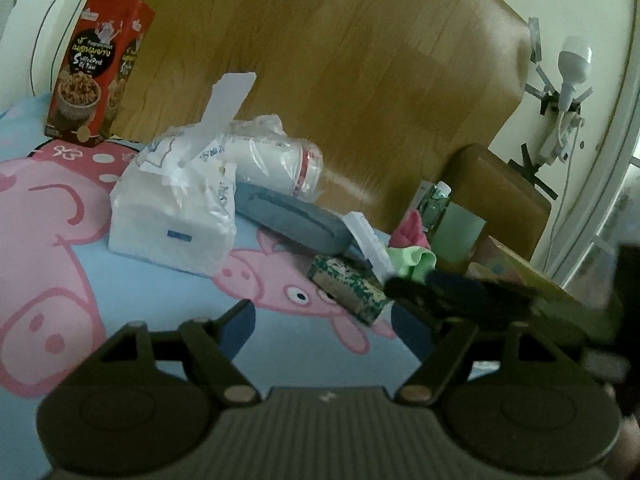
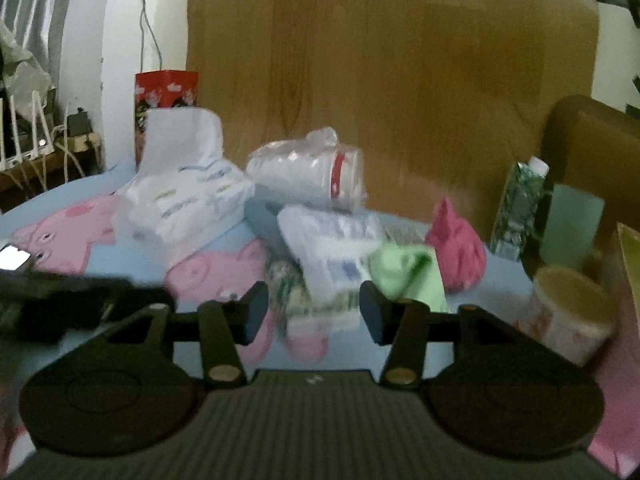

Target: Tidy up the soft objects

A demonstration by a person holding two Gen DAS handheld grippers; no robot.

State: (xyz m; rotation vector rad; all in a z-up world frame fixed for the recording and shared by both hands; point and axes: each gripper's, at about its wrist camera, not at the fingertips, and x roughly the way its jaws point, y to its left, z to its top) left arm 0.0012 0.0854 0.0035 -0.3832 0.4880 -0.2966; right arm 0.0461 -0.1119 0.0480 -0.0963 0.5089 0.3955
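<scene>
Nothing looks sorted yet: the tissue pack [image 1: 172,216], green cloth [image 2: 404,276] and pink cloth [image 2: 458,246] lie jumbled mid-frame on the pig-print bed sheet [image 1: 132,292], while the left gripper [image 1: 324,320] and right gripper [image 2: 314,312] hover with fingers wide and empty.

Domestic bedroom — a bed with a cartoon-pig sheet [image 1: 120,280] and wooden headboard [image 1: 340,60]; household clutter on it — tissue pack [image 1: 172,224], snack box [image 1: 96,76]. Wall-mounted bulb [image 1: 574,64] beside it.
</scene>
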